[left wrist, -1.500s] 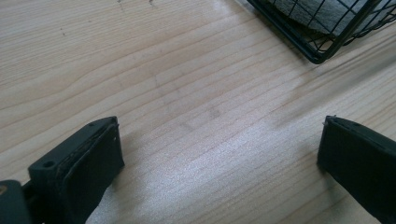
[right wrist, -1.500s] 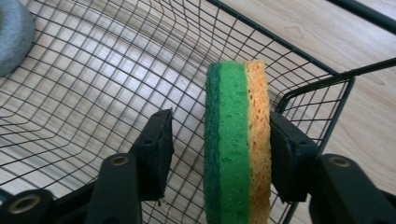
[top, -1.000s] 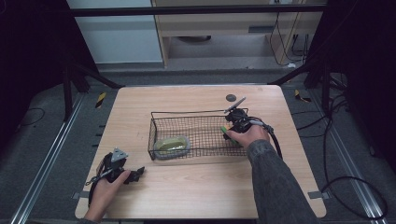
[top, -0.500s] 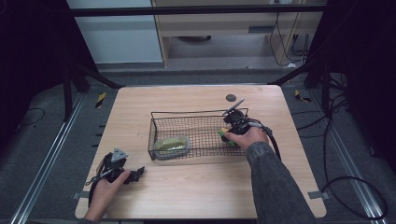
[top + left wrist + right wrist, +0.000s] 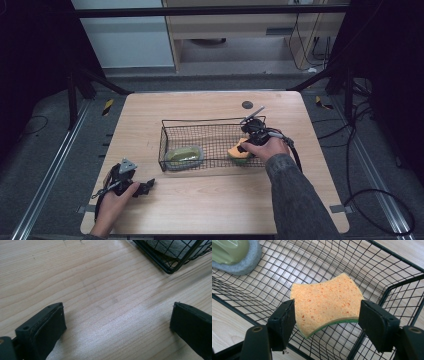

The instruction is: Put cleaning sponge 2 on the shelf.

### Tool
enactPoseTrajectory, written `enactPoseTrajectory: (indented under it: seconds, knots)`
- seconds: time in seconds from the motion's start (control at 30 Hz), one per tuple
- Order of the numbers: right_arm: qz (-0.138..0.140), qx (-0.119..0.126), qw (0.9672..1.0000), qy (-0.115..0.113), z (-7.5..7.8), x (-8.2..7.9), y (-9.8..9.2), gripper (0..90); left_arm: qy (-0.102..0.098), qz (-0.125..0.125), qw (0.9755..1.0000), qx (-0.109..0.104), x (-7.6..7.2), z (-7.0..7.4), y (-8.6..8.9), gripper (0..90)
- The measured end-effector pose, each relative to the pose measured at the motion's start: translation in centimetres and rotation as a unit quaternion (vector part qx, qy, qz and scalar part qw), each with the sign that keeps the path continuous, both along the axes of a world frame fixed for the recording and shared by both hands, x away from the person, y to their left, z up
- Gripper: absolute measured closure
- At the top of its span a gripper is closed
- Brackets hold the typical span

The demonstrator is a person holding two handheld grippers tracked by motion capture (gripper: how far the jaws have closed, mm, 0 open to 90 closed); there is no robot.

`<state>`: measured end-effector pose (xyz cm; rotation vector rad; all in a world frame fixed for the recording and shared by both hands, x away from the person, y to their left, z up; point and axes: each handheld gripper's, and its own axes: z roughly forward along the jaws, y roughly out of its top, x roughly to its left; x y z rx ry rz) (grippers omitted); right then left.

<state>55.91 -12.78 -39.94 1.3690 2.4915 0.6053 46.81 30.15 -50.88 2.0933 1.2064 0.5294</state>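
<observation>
An orange sponge (image 5: 325, 300) with a green underside sits bowed between the pads of my right gripper (image 5: 327, 317), inside the right end of a black wire basket (image 5: 287, 267). The jaws have just been opening, but both pads still touch the sponge's edges. In the high view the right gripper (image 5: 240, 147) reaches over the basket's (image 5: 200, 122) right end with the sponge (image 5: 236, 151) below it. My left gripper (image 5: 145, 187) rests on the table's near left, open, with bare wood between its jaws (image 5: 117, 325).
A grey pad with an olive-green top (image 5: 184, 156) lies in the basket's left end (image 5: 234, 255). The basket's corner (image 5: 170, 265) lies just ahead of the left gripper. A small dark disc (image 5: 247, 105) sits on the table behind the basket.
The right gripper has brought the sponge slightly lower and nearer the basket's front, and its orange face now shows more. The left hand has not moved.
</observation>
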Motion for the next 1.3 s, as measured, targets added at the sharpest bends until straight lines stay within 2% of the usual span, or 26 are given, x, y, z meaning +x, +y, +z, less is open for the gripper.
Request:
enactPoseTrajectory:
  seconds: [0.13,0.43,0.57,0.87,1.1,1.3]
  knots:
    - [0.001,-0.004,1.0000,-0.009,0.1,-0.1,-0.3,25.8,0.000,0.000,1.0000,0.000,0.0,0.0,0.0,0.0]
    - [-0.017,0.000,0.9994,-0.030,0.8,-0.3,-1.2,14.0,0.000,0.000,1.0000,-0.001,0.0,0.0,0.0,0.0]
    - [-0.025,0.010,0.9990,-0.037,1.0,-0.3,-1.9,8.3,0.000,0.000,1.0000,-0.001,0.0,0.0,0.0,0.0]
    - [-0.050,0.019,0.9967,-0.062,1.6,-0.9,-4.3,6.5,0.000,0.001,1.0000,-0.001,0.0,0.0,0.0,0.0]
    - [-0.084,0.020,0.9922,-0.090,1.8,-1.9,-7.1,8.2,0.001,0.000,1.0000,-0.001,0.0,0.0,0.0,0.0]
    - [-0.108,0.042,0.9859,-0.121,1.4,-3.5,-10.2,11.4,0.001,0.000,1.0000,-0.001,0.0,0.0,0.0,0.0]
